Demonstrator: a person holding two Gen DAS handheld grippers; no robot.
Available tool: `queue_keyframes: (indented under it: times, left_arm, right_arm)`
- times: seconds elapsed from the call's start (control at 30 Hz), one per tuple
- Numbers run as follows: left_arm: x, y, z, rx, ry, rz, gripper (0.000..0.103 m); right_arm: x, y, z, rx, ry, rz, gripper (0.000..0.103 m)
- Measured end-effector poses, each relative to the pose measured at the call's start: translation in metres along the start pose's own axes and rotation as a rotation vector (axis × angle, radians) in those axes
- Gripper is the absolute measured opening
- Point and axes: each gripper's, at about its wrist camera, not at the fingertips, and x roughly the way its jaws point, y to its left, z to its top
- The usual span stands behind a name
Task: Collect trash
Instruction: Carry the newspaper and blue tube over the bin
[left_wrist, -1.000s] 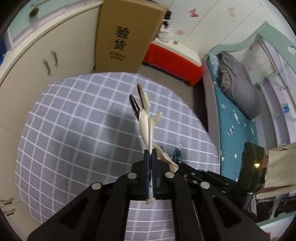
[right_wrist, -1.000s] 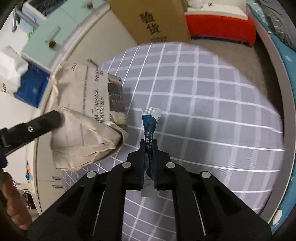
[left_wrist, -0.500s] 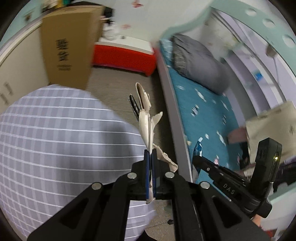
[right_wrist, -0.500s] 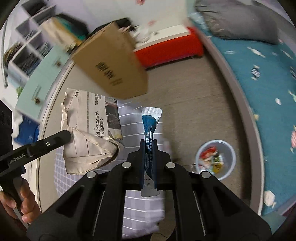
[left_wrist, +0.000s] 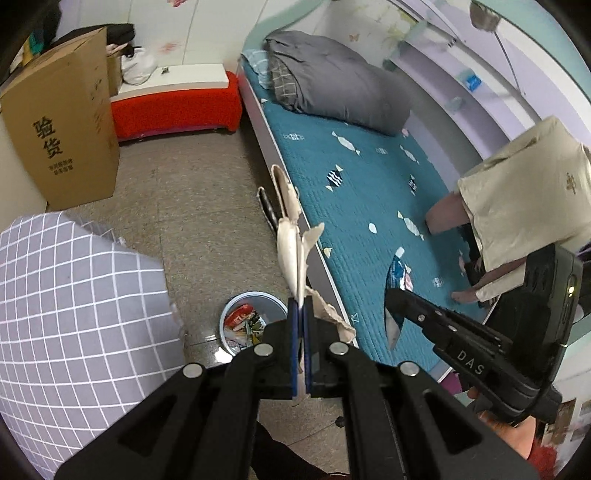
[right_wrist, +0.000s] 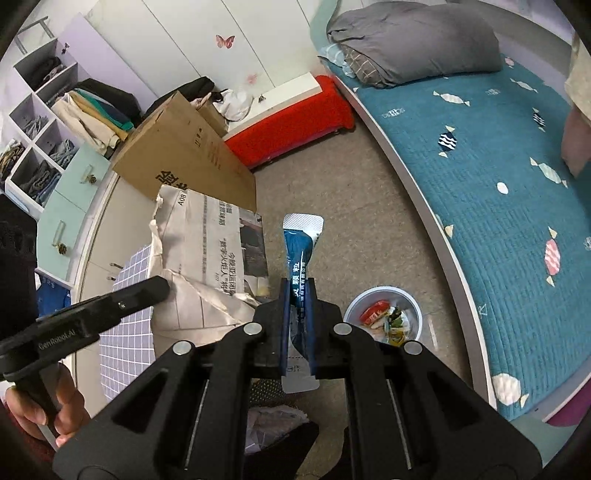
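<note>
While my left claw (left_wrist: 300, 314) pinches crumpled newspaper (left_wrist: 291, 236), my right claw (right_wrist: 297, 295) clamps a blue sachet (right_wrist: 300, 247); bin (right_wrist: 384, 319) at 3 o'clock, floor (right_wrist: 351, 206) open beyond.

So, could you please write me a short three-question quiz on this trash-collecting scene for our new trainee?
1. True or false: the left gripper is shut on the crumpled beige newspaper.
2. What does the right gripper hold? A) glass bottle B) blue foil sachet C) nothing
3. Fill in: the small round light-blue trash bin stands on the ____ beside the bed.

Key: 1 true; 2 B; 3 floor.
</note>
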Motion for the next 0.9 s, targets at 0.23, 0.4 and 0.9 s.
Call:
queue_keyframes:
  times: [0.23,0.4,0.9]
  left_arm:
    - [0.016,-0.02,0.007,0.037,0.028,0.029,0.002]
    - [0.023,-0.03,0.01,0.055,0.041,0.04,0.002]
    - [0.042,-0.057,0.018,0.111,0.077,0.033,0.002]
  right_arm:
    - [0.002,-0.022,0.008,0.024,0.001,0.01,0.047]
    - [0.0,-0.028,0.011,0.028,-0.011,-0.004,0.048]
    - [-0.024,-0.041,0.013,0.025,-0.079,-0.055,0.056]
